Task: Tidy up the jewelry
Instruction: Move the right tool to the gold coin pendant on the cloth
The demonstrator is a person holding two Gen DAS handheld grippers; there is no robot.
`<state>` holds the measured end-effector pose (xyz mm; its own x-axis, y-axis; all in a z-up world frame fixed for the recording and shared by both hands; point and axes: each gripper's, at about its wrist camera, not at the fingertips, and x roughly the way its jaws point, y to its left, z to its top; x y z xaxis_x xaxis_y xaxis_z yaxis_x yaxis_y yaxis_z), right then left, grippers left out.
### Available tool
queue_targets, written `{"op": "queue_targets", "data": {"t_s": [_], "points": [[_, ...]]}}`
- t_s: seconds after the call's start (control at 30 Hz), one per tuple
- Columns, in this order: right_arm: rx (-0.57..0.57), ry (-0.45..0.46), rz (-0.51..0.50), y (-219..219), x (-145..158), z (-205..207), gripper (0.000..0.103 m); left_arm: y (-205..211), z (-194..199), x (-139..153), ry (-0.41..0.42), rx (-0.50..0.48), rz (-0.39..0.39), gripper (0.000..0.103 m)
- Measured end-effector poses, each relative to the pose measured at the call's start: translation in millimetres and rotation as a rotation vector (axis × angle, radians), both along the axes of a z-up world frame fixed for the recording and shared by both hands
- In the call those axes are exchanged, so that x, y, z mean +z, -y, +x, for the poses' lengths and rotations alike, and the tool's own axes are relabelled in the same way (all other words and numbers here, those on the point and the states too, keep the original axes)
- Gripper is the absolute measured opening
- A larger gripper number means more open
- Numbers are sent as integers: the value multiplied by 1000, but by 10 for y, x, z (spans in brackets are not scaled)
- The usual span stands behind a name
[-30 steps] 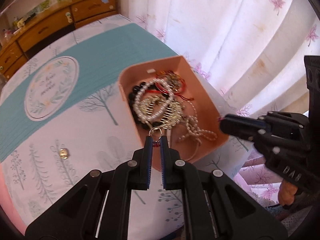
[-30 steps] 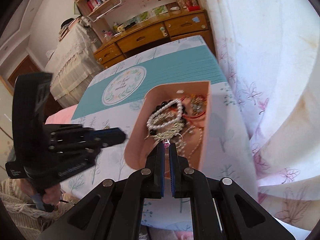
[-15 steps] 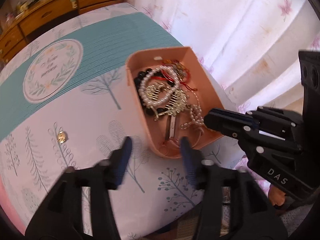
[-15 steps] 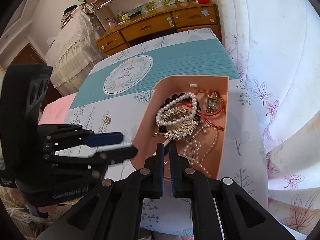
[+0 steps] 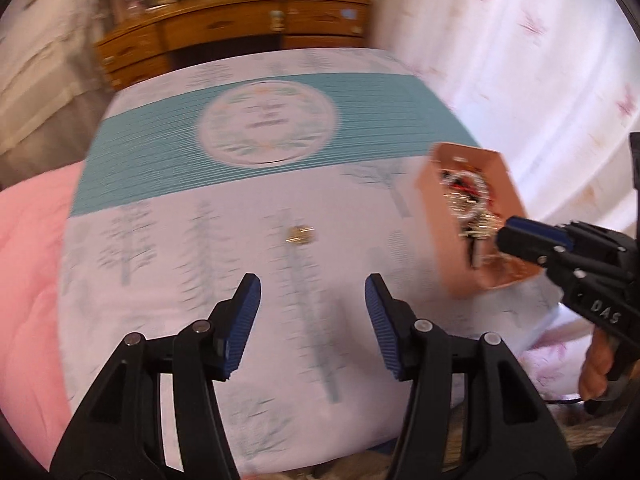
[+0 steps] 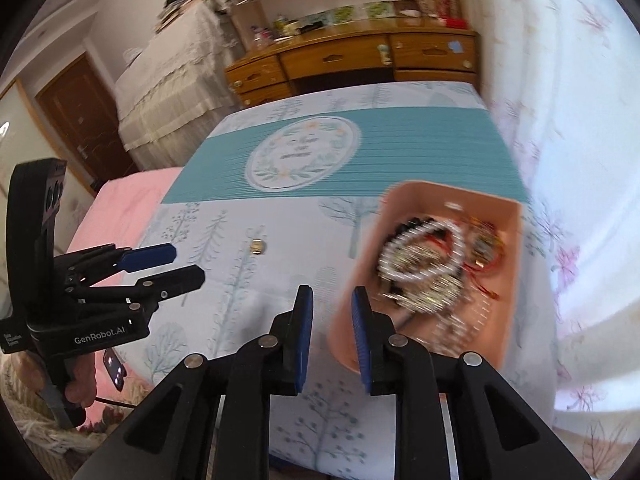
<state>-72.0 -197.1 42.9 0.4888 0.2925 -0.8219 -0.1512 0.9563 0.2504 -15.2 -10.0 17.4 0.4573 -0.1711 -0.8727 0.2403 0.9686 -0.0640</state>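
Your work surface is the table (image 5: 168,240) under its tree-print cloth (image 6: 208,240), and that soft cloth is the first hazard: if a finger drags on it, it can wrinkle and carry things with it. The pink tray (image 6: 514,240) sits at the right side, close to the table's right edge by the curtain (image 6: 580,120), so a push from the left could send it over. It already holds a tangled heap of jewelry (image 6: 428,264), a pearl bracelet on top of chains and red cord; if you reach in there you may hook a loop and lift several pieces at once. Your right gripper (image 6: 330,332) hovers at the tray's near left corner with its jaws partly apart and nothing between them, near enough to bump the wall. Your left gripper (image 5: 312,320) hangs over the cloth with its jaws spread wide and empty. The small gold piece (image 5: 299,235) lies alone on the cloth, well left of the tray and just beyond those fingers; it looks tiny and flat, so closing too high likely pinches cloth instead, or flicks it away.
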Motion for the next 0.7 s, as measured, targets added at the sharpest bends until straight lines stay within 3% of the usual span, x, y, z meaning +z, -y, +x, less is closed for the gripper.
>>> {"op": "queue_targets", "data": {"t_s": [0.07, 0.1, 0.13, 0.23, 0.4, 0.7], "points": [[55, 2, -2, -213, 22, 98, 20, -191, -14, -16, 4, 62, 26, 51], [75, 5, -3, -299, 26, 136, 25, -265, -24, -23, 4, 85, 34, 51], [102, 6, -13, -446, 19, 209, 35, -368, -24, -33, 6, 118, 44, 51], [163, 11, -37, -801, -51, 372, 46, -597, -5, -91, 5, 183, 60, 51], [215, -36, -106, -1258, -372, 708, 46, -835, 31, -204, 1, 241, 97, 51], [187, -128, -199, -1514, -1005, 1158, 46, -1129, 228, -490, -52, 280, 34, 51]]}}
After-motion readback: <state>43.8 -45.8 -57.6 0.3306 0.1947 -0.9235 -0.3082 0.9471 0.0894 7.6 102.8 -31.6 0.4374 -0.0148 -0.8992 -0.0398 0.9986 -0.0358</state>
